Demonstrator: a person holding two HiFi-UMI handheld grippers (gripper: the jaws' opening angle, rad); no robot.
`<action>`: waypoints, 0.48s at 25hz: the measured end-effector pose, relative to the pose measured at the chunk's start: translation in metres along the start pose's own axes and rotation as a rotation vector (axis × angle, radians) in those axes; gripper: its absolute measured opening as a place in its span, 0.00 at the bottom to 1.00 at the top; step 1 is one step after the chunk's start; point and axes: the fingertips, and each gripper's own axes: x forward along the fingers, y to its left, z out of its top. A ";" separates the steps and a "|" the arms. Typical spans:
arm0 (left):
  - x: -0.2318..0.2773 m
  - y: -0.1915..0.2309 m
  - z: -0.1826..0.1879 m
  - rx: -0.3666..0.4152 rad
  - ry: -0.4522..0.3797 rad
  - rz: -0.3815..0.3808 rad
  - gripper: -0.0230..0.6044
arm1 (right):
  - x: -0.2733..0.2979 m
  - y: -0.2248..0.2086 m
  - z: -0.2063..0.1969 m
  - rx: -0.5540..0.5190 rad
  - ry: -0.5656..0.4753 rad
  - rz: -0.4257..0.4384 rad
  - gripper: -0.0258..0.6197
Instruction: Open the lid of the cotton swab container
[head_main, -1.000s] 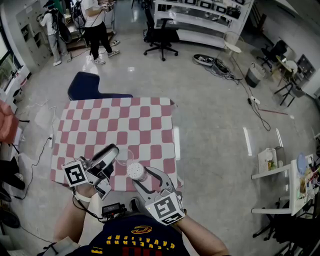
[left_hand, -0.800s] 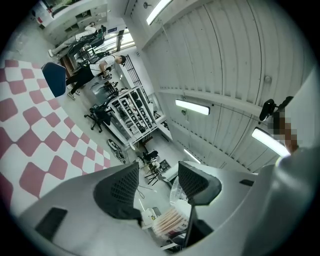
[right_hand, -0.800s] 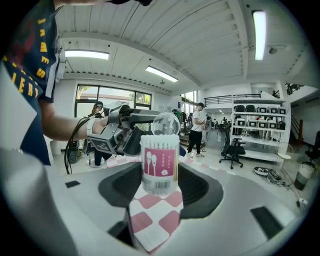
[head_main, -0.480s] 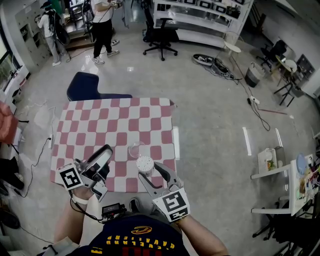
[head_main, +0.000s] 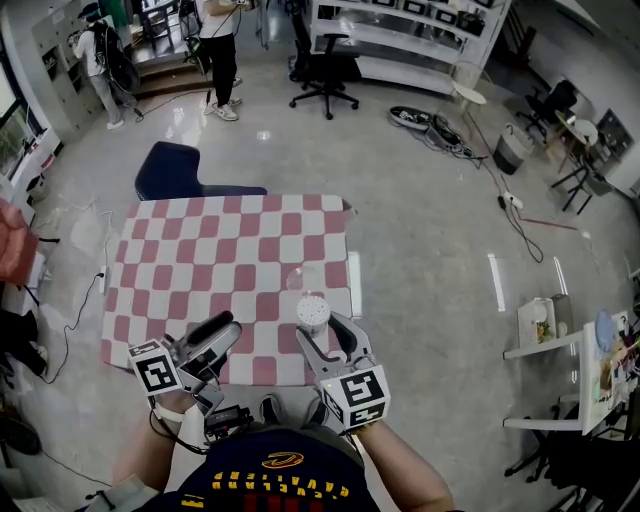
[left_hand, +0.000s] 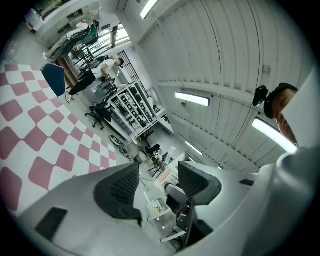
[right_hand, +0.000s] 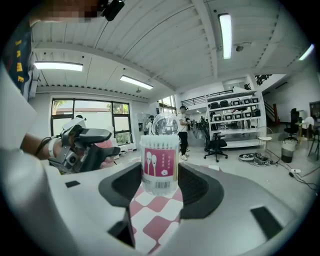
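Left gripper (head_main: 215, 338) well left of the cotton swab container (right_hand: 160, 165), jaws apart on nothing. Right gripper (right_hand: 160, 187) clamped on that container's upright body. Clear lid (right_hand: 165, 125) just past its top rim (apparently tipped open), toward the 1 free gripper.

A low square table draped in a red-and-white checked cloth (head_main: 230, 250) stands on the glossy grey floor (head_main: 420, 230). The cloth covers the whole top and lies flat. Toward its right side, just inside the edge, sits a small clear domed plastic lid (head_main: 297, 280), the only loose thing resting on the checks. A narrow white strip (head_main: 354, 285) runs along the table's right edge. At the far left corner a dark blue padded seat (head_main: 175, 170) sits on the floor against the table.
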 end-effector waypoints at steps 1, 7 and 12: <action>0.000 0.001 -0.003 -0.005 0.004 0.001 0.43 | 0.002 -0.007 -0.007 0.006 0.001 -0.015 0.41; -0.004 0.006 -0.020 -0.016 0.024 0.028 0.43 | 0.015 -0.035 -0.051 -0.027 0.020 -0.088 0.41; -0.006 0.008 -0.033 -0.039 0.043 0.050 0.43 | 0.039 -0.049 -0.118 -0.058 0.168 -0.098 0.41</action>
